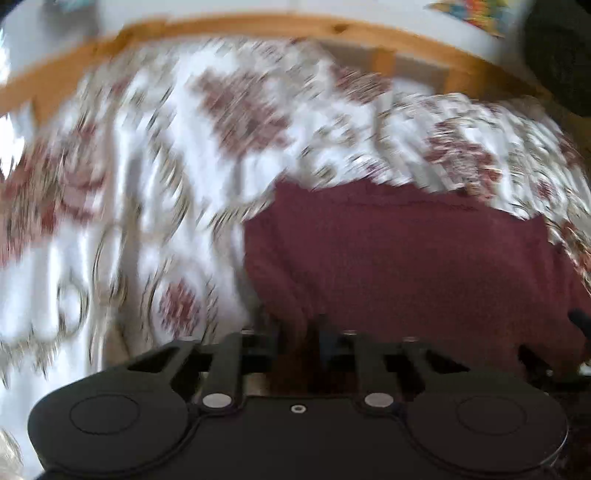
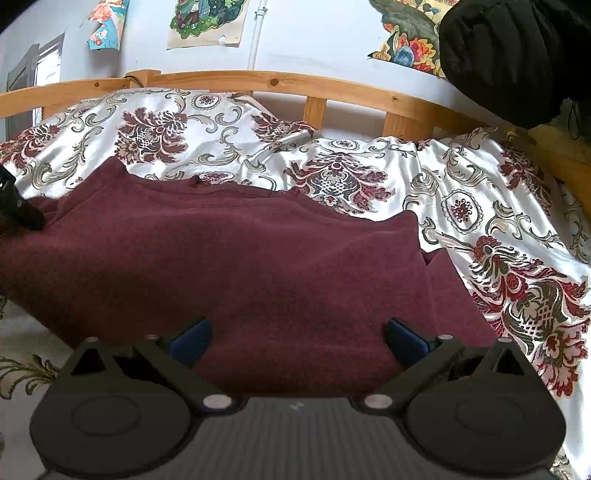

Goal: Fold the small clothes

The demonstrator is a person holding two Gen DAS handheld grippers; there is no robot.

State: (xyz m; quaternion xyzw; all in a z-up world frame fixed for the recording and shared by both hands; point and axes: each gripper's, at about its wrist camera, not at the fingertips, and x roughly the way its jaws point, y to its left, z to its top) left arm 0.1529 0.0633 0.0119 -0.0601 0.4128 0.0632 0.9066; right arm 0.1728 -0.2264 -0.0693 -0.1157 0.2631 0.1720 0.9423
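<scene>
Left wrist view: blurred throughout; the left gripper (image 1: 299, 339) sits at the near left edge of the maroon garment (image 1: 406, 251), its two dark fingers drawn close together with a bunched fold of the maroon cloth pinched between them.
Left jaws: clenched on the garment's edge; the fingertips themselves are dim and partly lost in the cloth.
Right wrist view: sharp; the right gripper (image 2: 298, 341) hangs over the garment's near edge, its blue pads (image 2: 192, 341) spread far apart.
Right jaws: released, nothing between them but the cloth lying flat beneath; whether the pads touch it I cannot tell.
Maroon garment: spread wide on the bed, lying on the flowered bedspread (image 2: 480, 206); a fleecy surface, with its far edge running in a wavy line across the middle of the right wrist view and a fold or flap showing at its right side.
Garment's left end: the dark tip of the left gripper shows at the left border of the right wrist view, on the cloth there.
Bedspread: white, glossy, with dark red and grey flower ornaments, wrinkled beyond the garment.
Bed frame: a wooden rail (image 2: 295, 83) with upright slats behind the bedspread.
Wall: pale, with coloured pictures (image 2: 207, 22) stuck on it.
Upper right corner: a black quilted thing (image 2: 517, 55), partly out of view.
</scene>
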